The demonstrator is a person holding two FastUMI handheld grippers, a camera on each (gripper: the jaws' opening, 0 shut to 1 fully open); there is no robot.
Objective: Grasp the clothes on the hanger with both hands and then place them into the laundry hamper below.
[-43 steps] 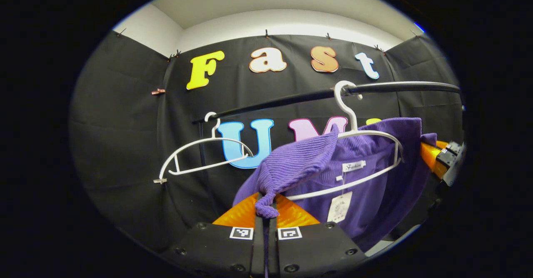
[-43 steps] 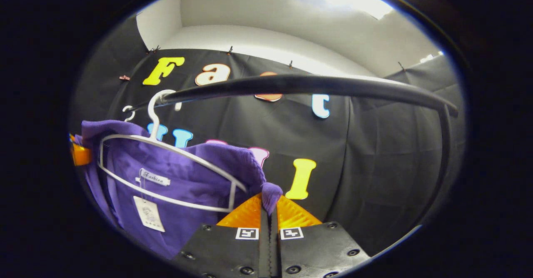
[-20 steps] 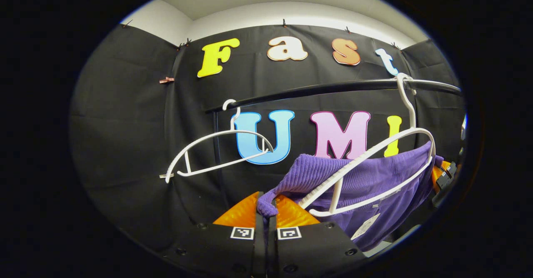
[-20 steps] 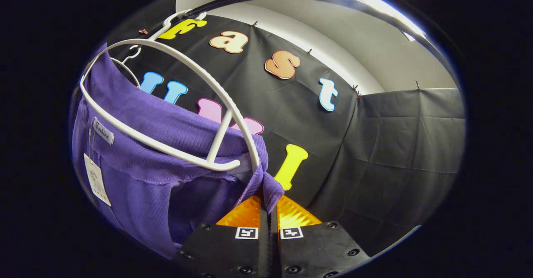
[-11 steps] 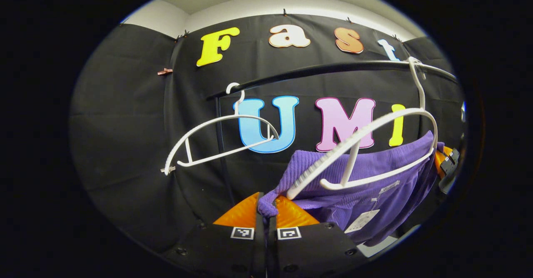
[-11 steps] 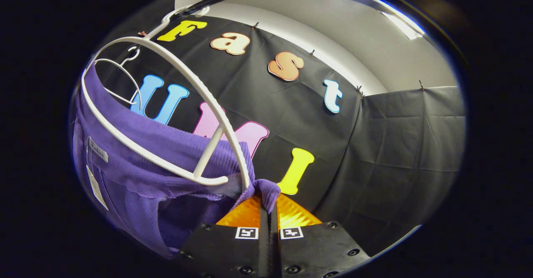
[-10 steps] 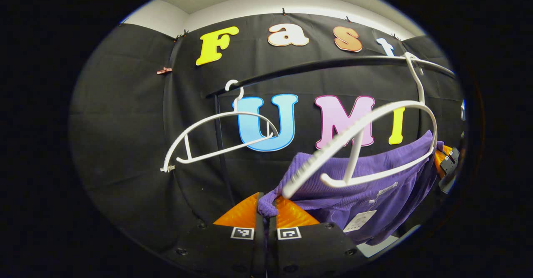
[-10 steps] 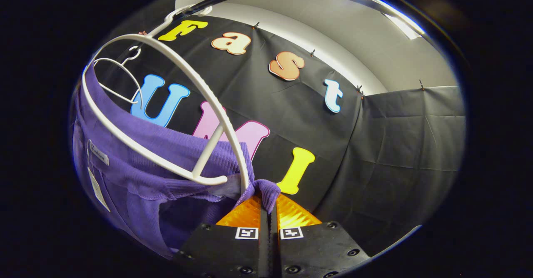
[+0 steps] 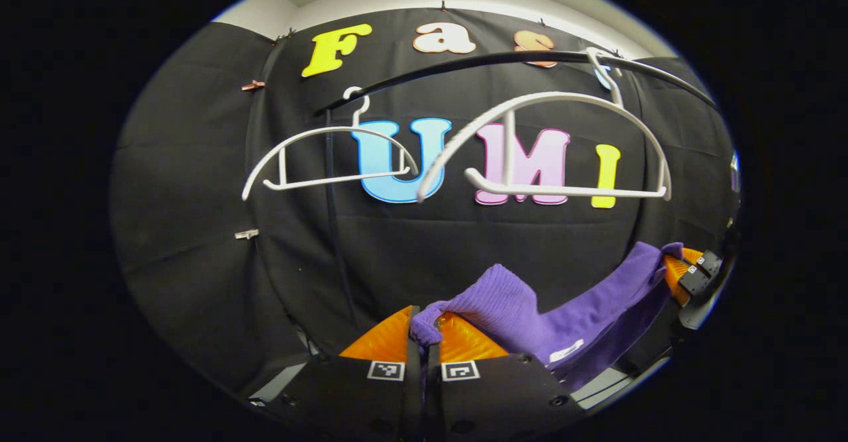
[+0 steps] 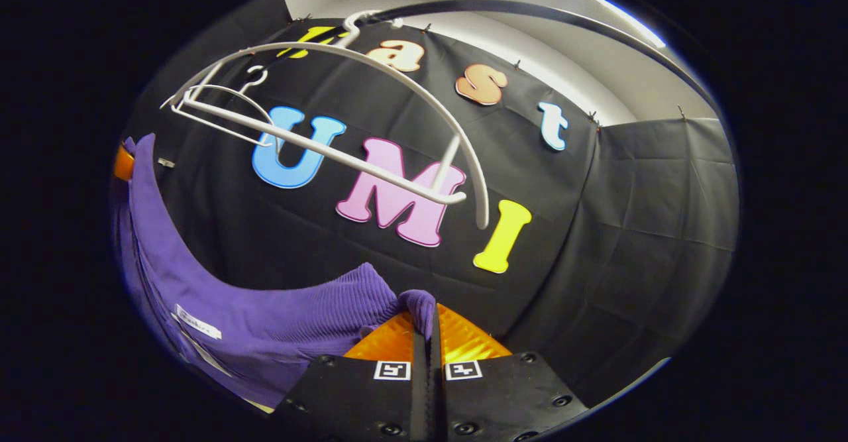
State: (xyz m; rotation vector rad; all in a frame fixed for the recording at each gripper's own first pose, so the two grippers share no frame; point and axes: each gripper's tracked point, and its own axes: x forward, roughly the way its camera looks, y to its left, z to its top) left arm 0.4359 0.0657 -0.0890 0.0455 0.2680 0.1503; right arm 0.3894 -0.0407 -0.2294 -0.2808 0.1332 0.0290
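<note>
A purple ribbed knit garment [image 9: 570, 316] hangs stretched between my two grippers, well below the white hanger [image 9: 543, 144] it came from. My left gripper [image 9: 424, 326] is shut on one bunched shoulder of it. At the far right of the left gripper view the right gripper [image 9: 682, 271] holds the other end. In the right gripper view the garment [image 10: 265, 316] sags to the left, and my right gripper [image 10: 424, 313] is shut on its near corner. The bare white hanger [image 10: 344, 117] hangs above on the black rail [image 10: 543, 18]. The left gripper's orange finger [image 10: 122, 162] peeks at the far left.
A second bare white hanger [image 9: 318, 164] hangs on the black rail [image 9: 464, 64] to the left, beside the rack's upright post [image 9: 331, 210]. A pale strip of surface [image 9: 603, 382] shows low on the right in the left gripper view.
The garment has slipped fully off the white hanger and dropped with both grippers. The freed hanger has swung back level on the rail, and both views now sit lower.
</note>
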